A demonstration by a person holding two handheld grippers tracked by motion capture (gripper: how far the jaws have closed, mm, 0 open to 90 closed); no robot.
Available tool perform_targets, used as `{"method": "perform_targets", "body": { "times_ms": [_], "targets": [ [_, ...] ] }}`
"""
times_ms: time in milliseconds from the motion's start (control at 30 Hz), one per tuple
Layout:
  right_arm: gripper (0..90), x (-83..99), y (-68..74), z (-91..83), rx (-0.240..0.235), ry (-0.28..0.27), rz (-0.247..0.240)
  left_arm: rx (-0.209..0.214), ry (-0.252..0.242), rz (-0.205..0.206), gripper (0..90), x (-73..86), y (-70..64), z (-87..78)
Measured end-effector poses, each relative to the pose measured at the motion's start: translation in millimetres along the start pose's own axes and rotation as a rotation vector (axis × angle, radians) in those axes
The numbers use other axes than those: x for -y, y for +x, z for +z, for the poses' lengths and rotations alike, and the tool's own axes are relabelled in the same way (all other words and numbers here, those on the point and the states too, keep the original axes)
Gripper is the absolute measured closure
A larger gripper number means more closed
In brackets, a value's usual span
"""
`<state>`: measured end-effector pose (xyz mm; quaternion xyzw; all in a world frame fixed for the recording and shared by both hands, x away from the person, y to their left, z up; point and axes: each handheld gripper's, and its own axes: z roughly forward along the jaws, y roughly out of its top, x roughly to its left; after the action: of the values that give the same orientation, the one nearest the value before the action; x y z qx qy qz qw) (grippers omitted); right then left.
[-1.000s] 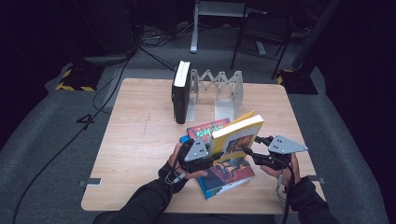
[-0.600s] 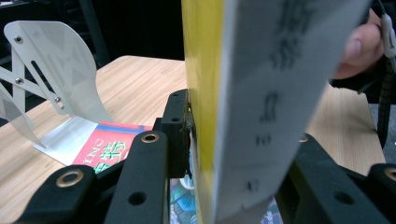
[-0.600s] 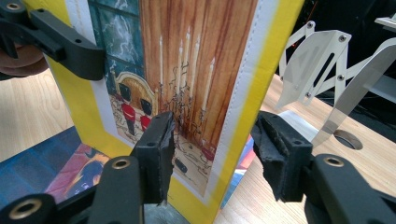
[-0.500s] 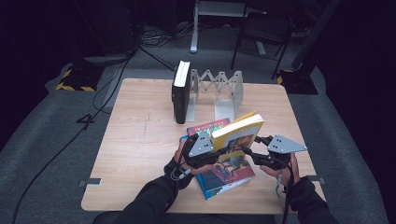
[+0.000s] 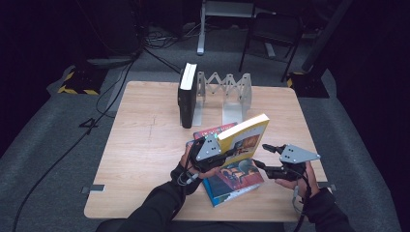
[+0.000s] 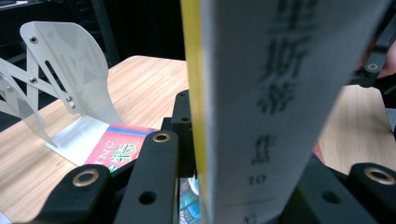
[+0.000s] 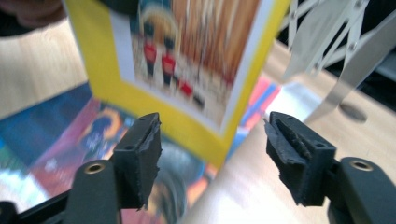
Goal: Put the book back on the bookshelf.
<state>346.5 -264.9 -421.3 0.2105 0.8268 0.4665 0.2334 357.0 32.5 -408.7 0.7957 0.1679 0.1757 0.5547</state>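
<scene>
Left gripper (image 5: 209,151) clamps the yellow book (image 5: 244,140) upright; right gripper (image 7: 212,156) gapes wide beside it. Keep it vertical, aim for the bookend rack (image 5: 232,94).

The held book (image 5: 244,140) has a yellow cover with a picture of figures in red coats, and a grey-white spine (image 6: 271,107) printed with dark characters beside a yellow edge. The flat book (image 5: 232,181) is blue with multicoloured artwork. A red cover (image 6: 121,149) bears pale lettering and a blue stripe. The upright book (image 5: 187,96) is black. The rack (image 5: 227,94) is silver-grey. The table (image 5: 140,145) is pale wood grain. Both grippers (image 7: 212,154) have black jaws.
</scene>
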Motion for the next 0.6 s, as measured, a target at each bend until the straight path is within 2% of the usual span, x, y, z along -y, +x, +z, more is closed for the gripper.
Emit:
{"method": "perform_targets", "body": {
  "times_ms": [100,133,233,333,400,433,533,600],
  "targets": [
    [31.4,14.9,-3.0,-6.2,0.0,0.083,-0.001,-0.008,0.009,0.017,74.5,-0.2,-0.2,-2.3],
    [31.4,23.7,-4.5,-9.9,0.027,0.101,0.008,-0.01,0.007,0.013,74.6,0.2,-0.3,-2.8],
    [29.0,42.8,-8.5,-17.4,0.046,0.165,0.037,-0.015,0.006,0.014,74.5,0.7,0.4,-4.3],
    [27.9,52.0,-10.2,-21.6,0.046,0.174,0.072,-0.022,0.008,0.008,74.5,1.5,2.0,-6.3],
    [26.9,65.1,-11.4,-25.2,0.058,0.207,0.081,-0.025,0.01,0.002,74.5,1.9,2.9,-7.1],
    [26.5,73.4,-12.2,-26.3,0.044,0.22,0.11,-0.027,0.01,0.004,74.4,1.9,3.2,-7.3],
    [26.2,87.2,-11.6,-28.5,0.044,0.258,0.126,-0.033,0.012,0.015,74.4,1.9,4.7,-8.4],
    [25.9,94.5,-11.8,-30.9,0.035,0.265,0.149,-0.036,0.01,0.004,74.4,2.2,4.8,-8.4]
  ]
}}
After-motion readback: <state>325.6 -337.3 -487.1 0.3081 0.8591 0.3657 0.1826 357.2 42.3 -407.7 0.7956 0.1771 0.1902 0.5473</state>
